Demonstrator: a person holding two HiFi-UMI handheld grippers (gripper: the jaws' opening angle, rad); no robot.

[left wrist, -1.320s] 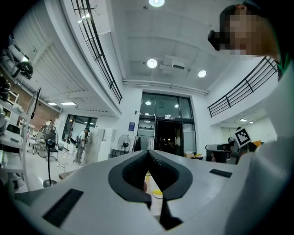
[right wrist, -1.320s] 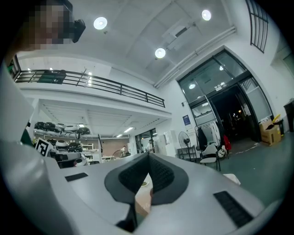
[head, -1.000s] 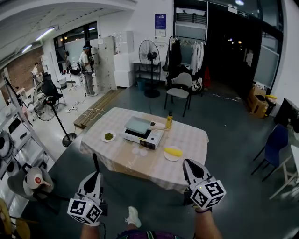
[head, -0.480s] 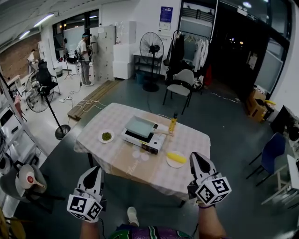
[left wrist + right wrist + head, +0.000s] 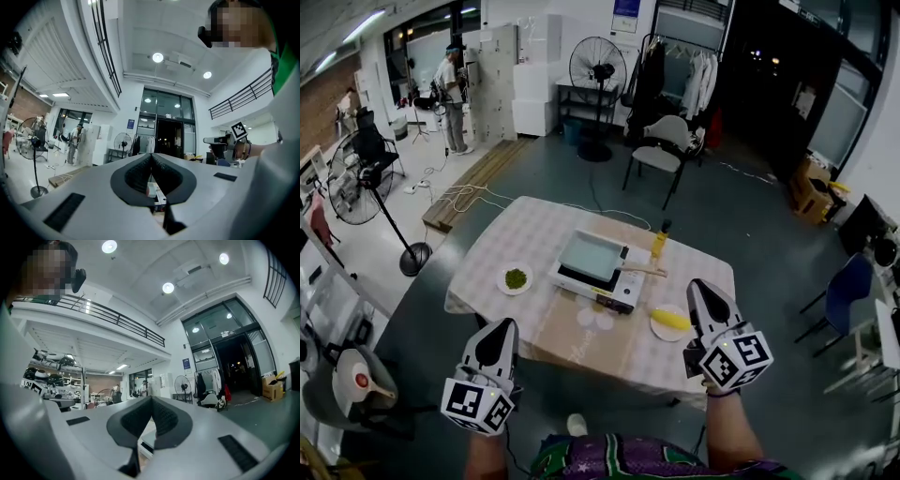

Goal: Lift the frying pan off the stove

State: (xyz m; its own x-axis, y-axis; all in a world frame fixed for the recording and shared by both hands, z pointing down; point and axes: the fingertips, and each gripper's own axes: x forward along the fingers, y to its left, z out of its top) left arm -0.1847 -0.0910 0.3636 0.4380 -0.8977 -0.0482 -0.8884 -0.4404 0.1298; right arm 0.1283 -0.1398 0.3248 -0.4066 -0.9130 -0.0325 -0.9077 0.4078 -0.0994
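Straight ahead at twelve o'clock in the head view stands a table point(image 5: 542, 228) under a checked cloth, well apart from both tools I am steering. Down at seven o'clock the left gripper point(image 5: 499, 330) points level toward it; its own view shows the two dark pads pressed together at the tips, with nothing pinched between them. At five o'clock the right gripper point(image 5: 704, 294) points the same way, and its view also shows the claw closed tight and empty.

On the middle of the table sits a portable stove point(image 5: 617, 293). The frying pan point(image 5: 589, 255), square and grey-green, rests flat on top of that stove, with its wooden handle point(image 5: 645, 272) sticking out toward three o'clock. Neither gripper touches it.

From the stove, a white plate point(image 5: 503, 282) with something green on it lies at nine o'clock, near the burner but not touching. A second plate point(image 5: 660, 335), carrying something yellow, lies at four o'clock, close to the right gripper's tip as I see it. A small yellow bottle point(image 5: 659, 244) stands upright at one o'clock, just beyond the pan handle.
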